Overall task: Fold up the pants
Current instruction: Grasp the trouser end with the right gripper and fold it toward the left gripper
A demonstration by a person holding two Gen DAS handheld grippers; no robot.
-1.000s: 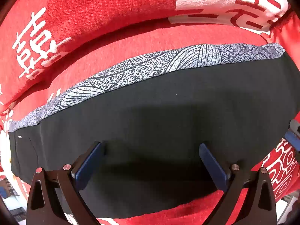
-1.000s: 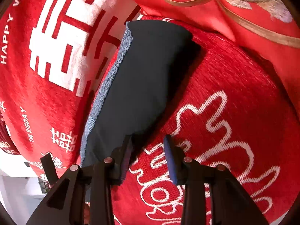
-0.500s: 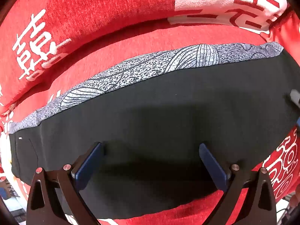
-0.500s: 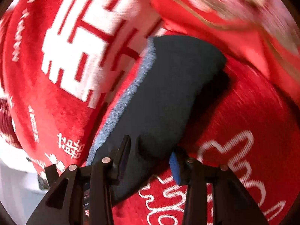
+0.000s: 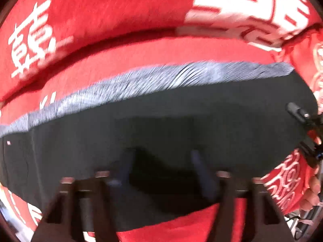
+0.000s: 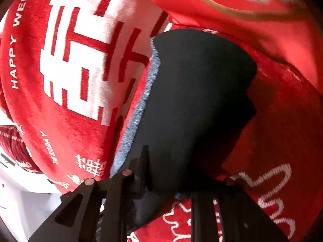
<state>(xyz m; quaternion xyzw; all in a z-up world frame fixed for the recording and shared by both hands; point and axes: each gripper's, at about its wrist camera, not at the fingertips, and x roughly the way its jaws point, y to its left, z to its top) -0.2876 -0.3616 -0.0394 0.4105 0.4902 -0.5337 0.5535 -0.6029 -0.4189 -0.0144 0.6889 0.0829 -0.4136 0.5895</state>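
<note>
Red blanket (image 5: pixel 125 12) with white characters covers the whole surface, bunched up behind at 12 o'clock; a red embroidered cushion (image 6: pixel 242 4) sits at 1 o'clock in the right wrist view. Black pants (image 5: pixel 161 121) lie flat across it in a long band, grey patterned strip (image 5: pixel 153 78) along the far edge, running 9 to 3 o'clock in the left wrist view. Left hand-held gripper (image 5: pixel 163 167) low over the black cloth near its close edge, fingers apart, nothing between them; view blurred. Right hand-held gripper (image 6: pixel 163 181) at the pants' end, 6 o'clock in its own view, black cloth bunched between the fingers, which look clamped on it. In the left view it shows at the 3 o'clock rim.
</note>
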